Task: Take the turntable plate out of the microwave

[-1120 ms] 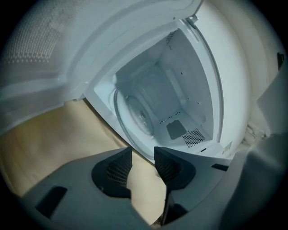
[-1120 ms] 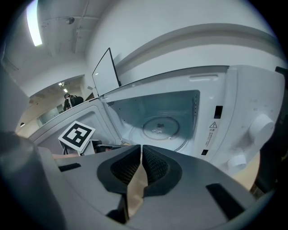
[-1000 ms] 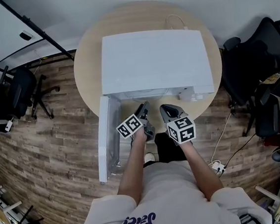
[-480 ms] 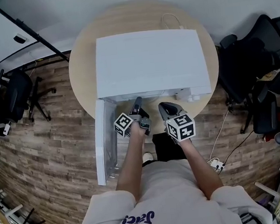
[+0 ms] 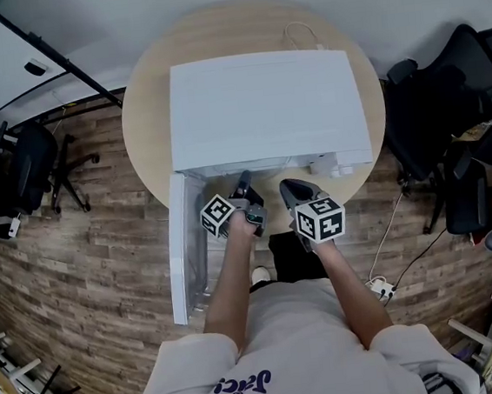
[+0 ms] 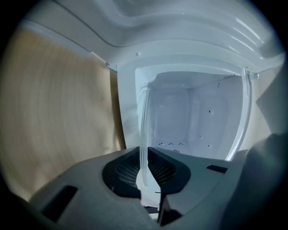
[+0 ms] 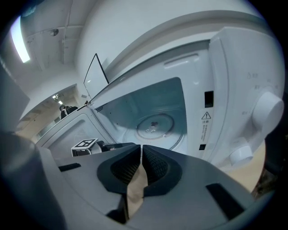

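Observation:
The white microwave stands on a round wooden table with its door swung open to the left. The clear glass turntable plate lies on the cavity floor. My left gripper is rolled on its side at the opening. Its jaws are closing, and the plate's front rim runs edge-on between the pads, which touch it. My right gripper hovers shut and empty before the opening, right of the left gripper.
The control panel with two knobs flanks the cavity on the right. The open door walls off the left side. Office chairs stand around the table, and a white cable and power strip lie on the wooden floor.
My left gripper has rolled about its axis and edged a little further into the microwave's opening. The right gripper has stayed almost where it was.

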The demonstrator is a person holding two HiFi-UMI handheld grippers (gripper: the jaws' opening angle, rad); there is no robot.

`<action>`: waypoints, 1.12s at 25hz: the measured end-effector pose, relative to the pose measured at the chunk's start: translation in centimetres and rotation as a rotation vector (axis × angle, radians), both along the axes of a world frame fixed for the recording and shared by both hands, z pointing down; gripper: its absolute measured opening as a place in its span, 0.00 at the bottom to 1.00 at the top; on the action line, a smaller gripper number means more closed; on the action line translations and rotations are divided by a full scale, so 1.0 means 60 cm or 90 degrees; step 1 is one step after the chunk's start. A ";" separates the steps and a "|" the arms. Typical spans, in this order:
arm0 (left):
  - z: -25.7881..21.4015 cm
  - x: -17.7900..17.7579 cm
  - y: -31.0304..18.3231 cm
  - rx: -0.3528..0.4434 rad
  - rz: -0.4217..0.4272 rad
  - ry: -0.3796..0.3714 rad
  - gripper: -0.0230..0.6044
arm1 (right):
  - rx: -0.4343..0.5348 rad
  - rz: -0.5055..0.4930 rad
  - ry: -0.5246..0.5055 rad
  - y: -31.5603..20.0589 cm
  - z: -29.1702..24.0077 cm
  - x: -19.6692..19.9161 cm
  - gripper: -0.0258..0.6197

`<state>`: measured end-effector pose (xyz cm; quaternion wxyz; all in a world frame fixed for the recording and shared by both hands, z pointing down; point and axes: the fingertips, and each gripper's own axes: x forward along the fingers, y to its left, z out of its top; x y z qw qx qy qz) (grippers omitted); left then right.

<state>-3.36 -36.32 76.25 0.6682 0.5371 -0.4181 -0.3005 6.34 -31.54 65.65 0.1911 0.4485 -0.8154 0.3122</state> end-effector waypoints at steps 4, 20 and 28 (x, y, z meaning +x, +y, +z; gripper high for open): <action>-0.011 -0.001 0.005 0.023 0.008 0.000 0.11 | -0.029 0.022 -0.043 0.009 0.013 0.001 0.08; -0.055 -0.010 0.026 0.089 -0.005 0.043 0.10 | -0.125 0.160 -0.354 0.034 0.061 0.022 0.08; -0.066 -0.007 0.058 0.090 -0.014 0.067 0.10 | -0.167 0.295 -0.602 0.010 0.105 0.029 0.36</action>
